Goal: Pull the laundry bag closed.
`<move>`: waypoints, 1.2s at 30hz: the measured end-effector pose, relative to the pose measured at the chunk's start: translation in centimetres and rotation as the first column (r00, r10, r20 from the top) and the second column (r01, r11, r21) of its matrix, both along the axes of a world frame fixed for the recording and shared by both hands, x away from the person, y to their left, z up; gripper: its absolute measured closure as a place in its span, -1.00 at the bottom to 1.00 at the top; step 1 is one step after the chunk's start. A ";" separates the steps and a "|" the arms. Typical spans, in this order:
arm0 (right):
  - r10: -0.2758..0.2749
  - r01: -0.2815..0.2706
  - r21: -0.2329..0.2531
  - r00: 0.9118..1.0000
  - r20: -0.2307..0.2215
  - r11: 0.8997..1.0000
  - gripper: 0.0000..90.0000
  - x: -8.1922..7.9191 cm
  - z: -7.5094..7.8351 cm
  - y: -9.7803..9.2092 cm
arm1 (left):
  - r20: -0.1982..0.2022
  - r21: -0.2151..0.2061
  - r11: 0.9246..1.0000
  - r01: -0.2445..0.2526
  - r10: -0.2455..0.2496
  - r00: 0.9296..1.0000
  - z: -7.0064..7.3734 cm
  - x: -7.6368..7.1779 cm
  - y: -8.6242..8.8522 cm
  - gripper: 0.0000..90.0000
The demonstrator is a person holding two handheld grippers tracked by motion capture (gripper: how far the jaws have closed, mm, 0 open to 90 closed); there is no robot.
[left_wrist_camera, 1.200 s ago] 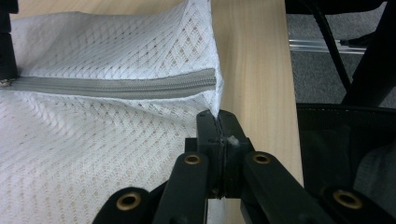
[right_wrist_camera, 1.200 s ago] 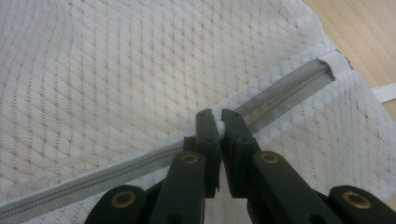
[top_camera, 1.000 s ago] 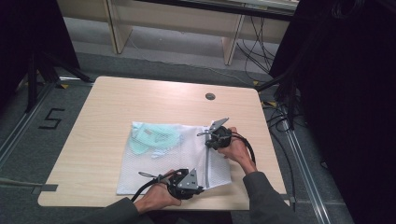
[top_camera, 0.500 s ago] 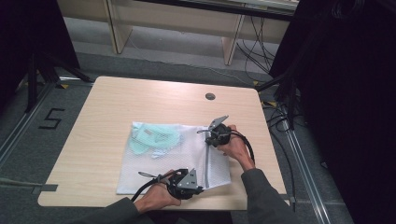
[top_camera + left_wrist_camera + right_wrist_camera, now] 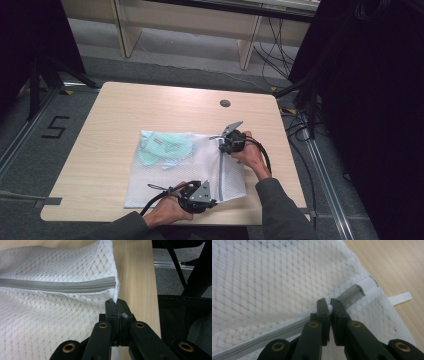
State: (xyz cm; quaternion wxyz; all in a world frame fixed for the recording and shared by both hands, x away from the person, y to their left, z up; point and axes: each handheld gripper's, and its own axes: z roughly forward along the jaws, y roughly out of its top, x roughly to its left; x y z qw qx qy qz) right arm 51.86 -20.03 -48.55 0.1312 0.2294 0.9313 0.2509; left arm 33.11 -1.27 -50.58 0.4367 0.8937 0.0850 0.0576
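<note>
A white mesh laundry bag [image 5: 185, 172] of diamond-knit netting lies flat on the light wooden desk [image 5: 115, 115], toward its near edge. A grey zipper [image 5: 220, 167] runs along the bag's right side, zipped shut along the stretch that shows. Pale green garments [image 5: 162, 149] show through the netting in its far left part. A small white tab [image 5: 399, 298] sticks out at one corner.

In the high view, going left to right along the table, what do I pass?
Green cloth inside the mesh bag → left gripper pinching the bag's near corner → grey zipper → right gripper on the zipper's far end.
</note>
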 end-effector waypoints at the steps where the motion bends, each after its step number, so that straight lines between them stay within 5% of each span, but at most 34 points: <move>1: -0.001 0.001 -0.002 1.000 0.005 1.000 0.93 0.1 0.0 0.1 | 0.009 0.006 1.000 -0.001 0.001 1.000 0.0 0.0 0.0 0.98; 36: -0.034 0.034 0.003 0.997 0.064 0.999 0.93 1.6 -0.1 0.0 | 0.004 -0.005 1.000 -0.004 0.004 1.000 0.1 0.0 0.1 0.98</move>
